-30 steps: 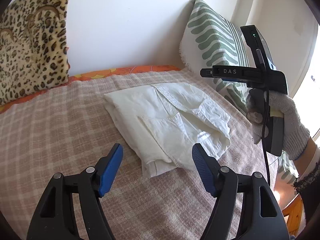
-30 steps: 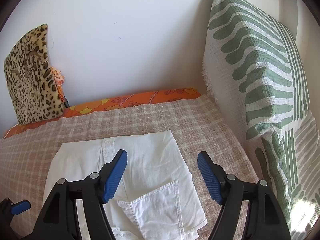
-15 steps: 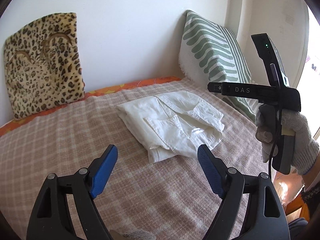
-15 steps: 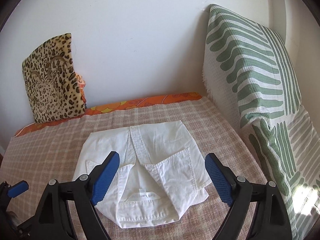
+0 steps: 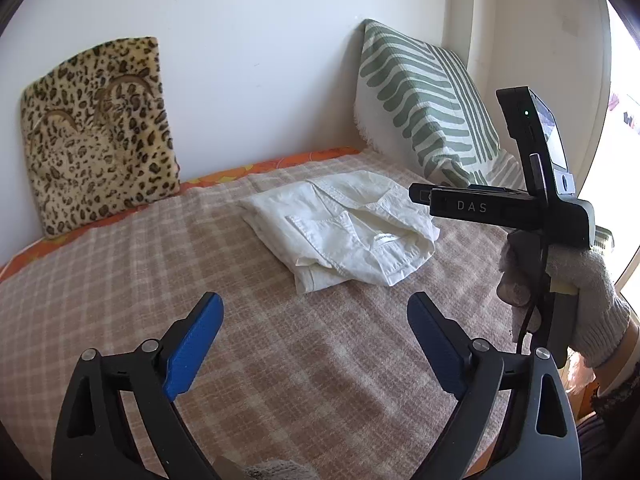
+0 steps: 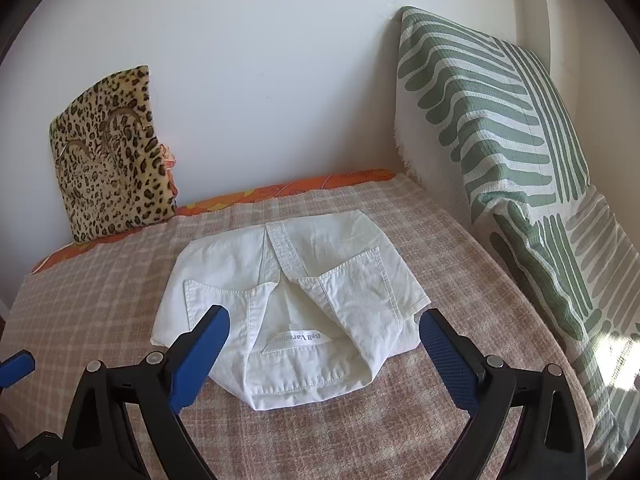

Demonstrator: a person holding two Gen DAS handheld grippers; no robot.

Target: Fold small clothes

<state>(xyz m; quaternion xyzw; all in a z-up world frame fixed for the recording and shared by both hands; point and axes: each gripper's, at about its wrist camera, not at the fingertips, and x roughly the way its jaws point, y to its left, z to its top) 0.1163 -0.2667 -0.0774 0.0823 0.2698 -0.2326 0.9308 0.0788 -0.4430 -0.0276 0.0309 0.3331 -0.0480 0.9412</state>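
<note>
A bed covered by a beige-and-white checked woven blanket point(image 6: 100, 304) fills both views, with a strip of orange floral sheet point(image 6: 304, 188) showing along its far edge where it meets a plain white wall point(image 6: 260, 60). A furry leopard-print cushion point(image 6: 112, 156) leans upright against that wall at the far left, and a large white cushion with green leaf-like stripes point(image 6: 492, 120) stands against the right-hand corner, sunlight falling on its lower part. The folded white cotton shirt point(image 6: 292, 296) lies flat on the blanket near the middle of the bed, collar side toward the camera in the right wrist view (a sewn label with grey lettering shows inside the neck), its chest pockets folded over on top. The left gripper point(image 5: 316, 340), black with blue pads, hangs above bare blanket short of the shirt; its jaws have just been opening and stand wide apart with nothing between them. The right gripper point(image 6: 324, 348) hovers over the near edge of the shirt, its jaws likewise having just spread wide, the blue pads clear of the cloth on either side. In the left wrist view a hand in a white knitted glove point(image 5: 580, 292) holds the right gripper's black handle at the right edge, beside a bright window point(image 5: 624, 160).
</note>
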